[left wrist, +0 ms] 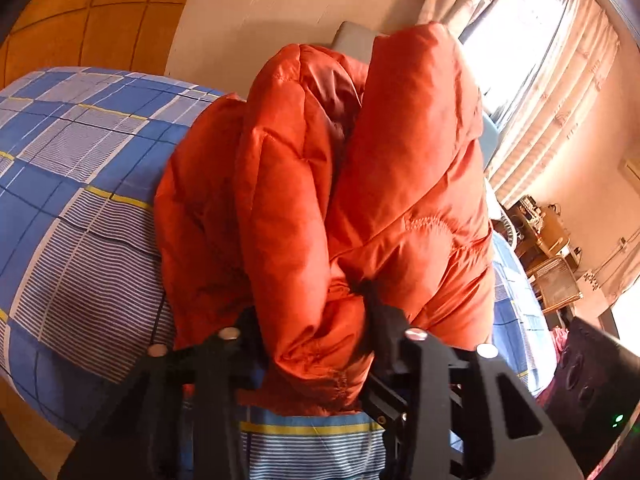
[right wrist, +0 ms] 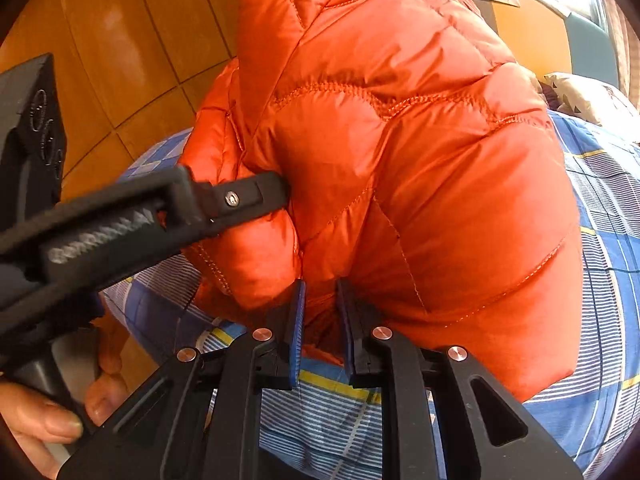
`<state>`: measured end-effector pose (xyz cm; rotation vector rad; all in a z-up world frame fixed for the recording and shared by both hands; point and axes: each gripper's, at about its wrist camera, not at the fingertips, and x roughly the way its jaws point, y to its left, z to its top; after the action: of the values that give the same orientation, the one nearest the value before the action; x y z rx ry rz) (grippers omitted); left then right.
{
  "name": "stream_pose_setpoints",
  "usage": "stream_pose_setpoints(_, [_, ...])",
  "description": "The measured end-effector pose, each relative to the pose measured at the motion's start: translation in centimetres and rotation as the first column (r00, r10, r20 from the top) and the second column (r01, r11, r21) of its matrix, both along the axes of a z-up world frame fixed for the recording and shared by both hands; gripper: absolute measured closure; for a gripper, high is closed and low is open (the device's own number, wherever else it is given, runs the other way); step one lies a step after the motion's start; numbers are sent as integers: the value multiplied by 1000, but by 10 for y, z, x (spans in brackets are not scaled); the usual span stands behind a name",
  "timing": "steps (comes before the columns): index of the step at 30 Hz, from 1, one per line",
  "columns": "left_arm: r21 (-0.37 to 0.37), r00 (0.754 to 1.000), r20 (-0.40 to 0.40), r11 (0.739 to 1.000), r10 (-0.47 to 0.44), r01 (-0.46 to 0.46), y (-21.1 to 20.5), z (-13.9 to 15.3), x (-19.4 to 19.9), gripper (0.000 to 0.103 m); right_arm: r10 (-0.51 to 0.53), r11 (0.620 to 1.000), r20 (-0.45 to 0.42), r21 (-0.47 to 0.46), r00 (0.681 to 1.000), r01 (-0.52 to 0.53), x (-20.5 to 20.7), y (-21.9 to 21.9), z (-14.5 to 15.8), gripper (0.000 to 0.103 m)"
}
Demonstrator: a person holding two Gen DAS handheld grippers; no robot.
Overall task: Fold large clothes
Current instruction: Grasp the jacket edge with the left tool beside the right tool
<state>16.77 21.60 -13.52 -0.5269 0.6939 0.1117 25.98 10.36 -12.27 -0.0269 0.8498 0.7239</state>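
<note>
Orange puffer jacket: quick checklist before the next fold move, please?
1. Left gripper has jacket between its jaws: ok, a thick bunch fills them.
2. Right gripper grips the orange puffer jacket: ok, fabric is pinched between its blue pads.
3. Jacket is on the checked bedsheet: ok.
4. Jacket lies flat: not ok, bunched up.
5. Grippers are apart: ok, the left one shows at the jacket's side.
6. Sleeve positions: cannot tell.
</note>
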Motion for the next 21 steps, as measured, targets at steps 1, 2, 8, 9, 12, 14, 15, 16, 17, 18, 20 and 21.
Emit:
stream_pose_setpoints(1, [13, 1000, 0, 1000, -1, 1, -1, -1, -1, 74, -11, 1000, -1, -2, 1000, 11, 0, 3, 0, 86])
stream_pose_setpoints(2, [11, 1000, 5, 1000, -1, 1, 1, -3, -2, 77, -35, 999, -5, -1, 999, 35, -2, 4, 0, 86])
stream_pose_setpoints(8, [-8, 999, 15, 999, -40, 41, 9, -11, -2, 83, -166, 985, -24, 29, 986, 167, -12, 8, -7, 86])
stream_pose_setpoints(9, [-10, 999, 17, 999, -46, 46, 10, -12, -1, 83, -194, 980, -20, 33, 981, 195, -14, 9, -8, 86])
stream_pose_setpoints(12, [-1, 998, 13, 998, -63, 63, 11, -14, 2, 83, -262, 963, -19, 57, 965, 263, -19, 11, -13, 86])
stream_pose_setpoints(14, [2, 997, 5, 997, -74, 74, 12, -16, 4, 83, -306, 950, -9, 65, 952, 306, -23, 15, -17, 86])
stream_pose_setpoints(15, [5, 997, 3, 997, -81, 81, 13, -16, 4, 83, -322, 944, -9, 70, 947, 322, -24, 17, -18, 86])
stream_pose_setpoints(16, [15, 996, 3, 996, -89, 89, 14, -16, 6, 83, -338, 939, -4, 72, 941, 337, -26, 20, -19, 86])
stream_pose_setpoints(17, [30, 995, 2, 994, -102, 102, 14, -16, 7, 83, -351, 933, -7, 76, 936, 351, -26, 22, -21, 86])
stream_pose_setpoints(18, [30, 994, 0, 994, -109, 109, 16, -17, 8, 83, -358, 931, -10, 78, 934, 358, -27, 22, -21, 86])
stream_pose_setpoints(20, [34, 993, -2, 992, -120, 120, 20, -19, 11, 83, -369, 927, 10, 71, 929, 368, -30, 27, -22, 86])
stream_pose_setpoints(21, [43, 992, -3, 991, -126, 126, 20, -19, 11, 83, -376, 925, 23, 64, 927, 374, -32, 30, -24, 86])
